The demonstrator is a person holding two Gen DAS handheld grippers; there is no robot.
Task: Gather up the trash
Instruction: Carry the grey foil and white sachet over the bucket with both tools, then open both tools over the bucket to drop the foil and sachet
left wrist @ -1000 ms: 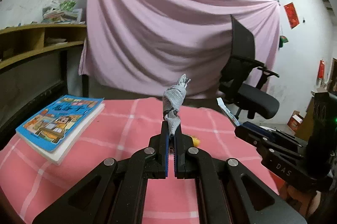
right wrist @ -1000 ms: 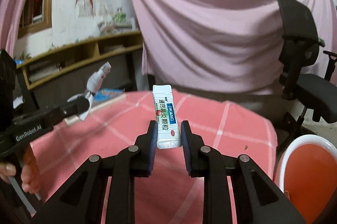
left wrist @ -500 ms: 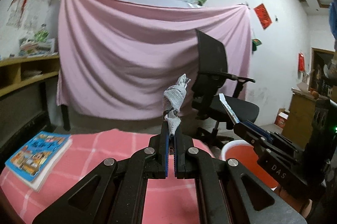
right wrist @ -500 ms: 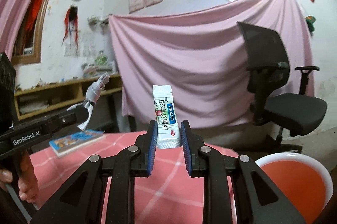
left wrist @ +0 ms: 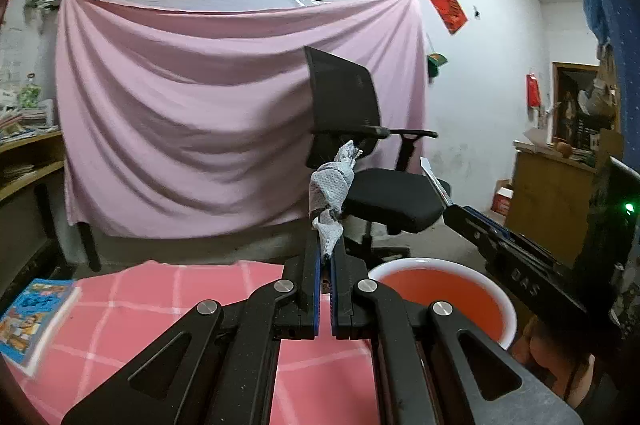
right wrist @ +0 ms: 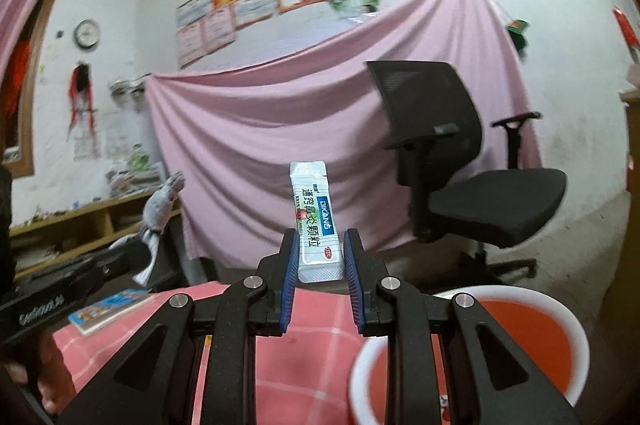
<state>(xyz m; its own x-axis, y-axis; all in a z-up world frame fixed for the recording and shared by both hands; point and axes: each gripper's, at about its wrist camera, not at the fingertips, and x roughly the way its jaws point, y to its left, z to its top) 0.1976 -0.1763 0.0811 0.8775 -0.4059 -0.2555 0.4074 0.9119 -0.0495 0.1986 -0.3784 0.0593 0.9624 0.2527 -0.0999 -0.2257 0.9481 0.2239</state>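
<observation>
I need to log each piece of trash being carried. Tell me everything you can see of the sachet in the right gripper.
The sachet is a slim white packet with crimped, sealed ends, glossy like foil or plastic. It bears a blue band, green characters and a small red mark near its base. It looks intact and stands nearly upright, leaning slightly left. The right gripper is shut on its lower part, one pad on each long edge; the upper half sticks up free, touching nothing else.

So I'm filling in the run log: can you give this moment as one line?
left hand-held gripper: shut on crumpled tissue | right hand-held gripper: shut on sachet | red basin: beside table, below both
</observation>
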